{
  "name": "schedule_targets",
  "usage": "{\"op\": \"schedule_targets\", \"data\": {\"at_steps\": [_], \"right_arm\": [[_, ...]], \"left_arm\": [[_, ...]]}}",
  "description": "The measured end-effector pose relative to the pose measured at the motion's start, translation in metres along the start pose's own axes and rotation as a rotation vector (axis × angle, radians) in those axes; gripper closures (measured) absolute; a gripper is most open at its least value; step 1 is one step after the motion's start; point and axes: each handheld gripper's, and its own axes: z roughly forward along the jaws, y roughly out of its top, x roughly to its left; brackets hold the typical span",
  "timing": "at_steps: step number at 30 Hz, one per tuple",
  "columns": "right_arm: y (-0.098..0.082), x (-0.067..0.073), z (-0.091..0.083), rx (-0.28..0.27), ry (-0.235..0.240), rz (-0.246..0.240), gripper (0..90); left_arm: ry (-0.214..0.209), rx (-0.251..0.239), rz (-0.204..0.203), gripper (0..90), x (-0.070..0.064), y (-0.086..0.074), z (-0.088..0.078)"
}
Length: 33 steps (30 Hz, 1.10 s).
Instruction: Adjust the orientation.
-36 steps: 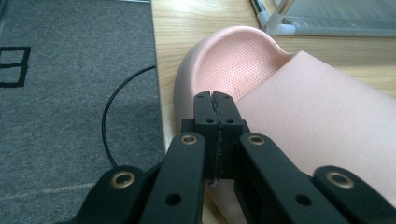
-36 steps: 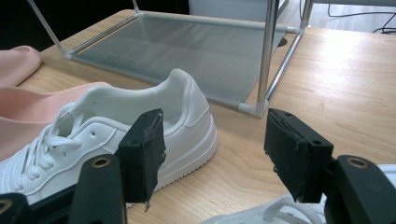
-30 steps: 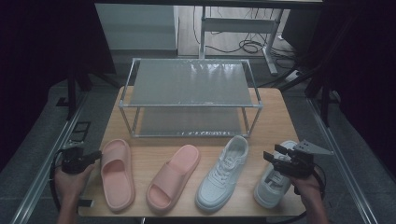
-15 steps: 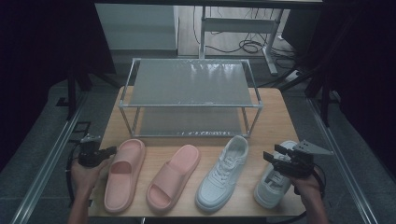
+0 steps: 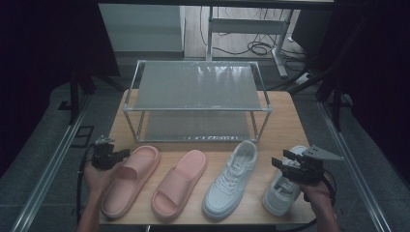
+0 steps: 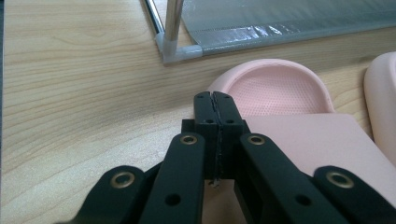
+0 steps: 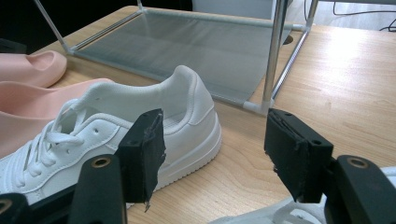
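Two pink slippers and two white sneakers lie in a row on the wooden table in front of a metal shoe rack point(image 5: 196, 87). My left gripper point(image 5: 118, 155) is shut, with nothing between its jaws. Its tips point(image 6: 216, 100) sit at the left rim of the left slipper point(image 5: 130, 179) point(image 6: 280, 88), near its far end. My right gripper point(image 5: 280, 162) point(image 7: 215, 140) hangs open over the right sneaker point(image 5: 283, 186), pointing left at the heel of the other sneaker point(image 5: 232, 179) point(image 7: 116, 135). Nothing is between its pads.
The second slipper point(image 5: 179, 183) point(image 6: 383, 102) lies just right of the first. A front leg of the rack point(image 6: 172, 28) stands close ahead of my left gripper. Bare wood shows between the shoes and the rack point(image 7: 187, 51). Beyond the table edges the floor drops away.
My left gripper has moved right, up to the left slipper. The slipper's far end has swung right, so it now lies tilted towards its mate. The right hand has kept still.
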Motion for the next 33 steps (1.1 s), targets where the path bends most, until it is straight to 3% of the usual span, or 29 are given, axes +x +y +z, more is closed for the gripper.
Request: {"op": "schedule_targets", "data": {"at_steps": [5,15,18,19,22,28,33], "right_arm": [[0.000,-0.001,-0.001,0.001,-0.003,0.002,38.3],[0.000,-0.001,-0.002,-0.002,-0.006,0.002,38.3],[0.000,0.000,-0.002,-0.003,-0.004,0.003,38.3],[0.000,0.000,-0.002,-0.003,-0.004,0.003,38.3],[0.000,-0.001,-0.002,0.000,-0.006,0.004,38.3],[0.000,0.002,0.001,0.006,0.000,-0.001,38.3],[0.000,0.002,0.002,0.013,0.003,-0.004,38.3]], "left_arm": [[-0.001,-0.006,0.006,90.0,0.000,0.000,-0.003],[0.020,-0.105,0.026,89.7,0.000,-0.007,-0.050],[0.052,-0.135,0.051,89.3,-0.003,-0.019,-0.074],[0.052,-0.135,0.051,89.4,-0.003,-0.019,-0.074],[0.061,-0.161,0.060,89.4,-0.009,-0.037,-0.095],[0.025,-0.159,0.062,88.7,-0.021,-0.060,-0.105],[0.017,-0.155,0.062,88.3,-0.028,-0.067,-0.104]]}}
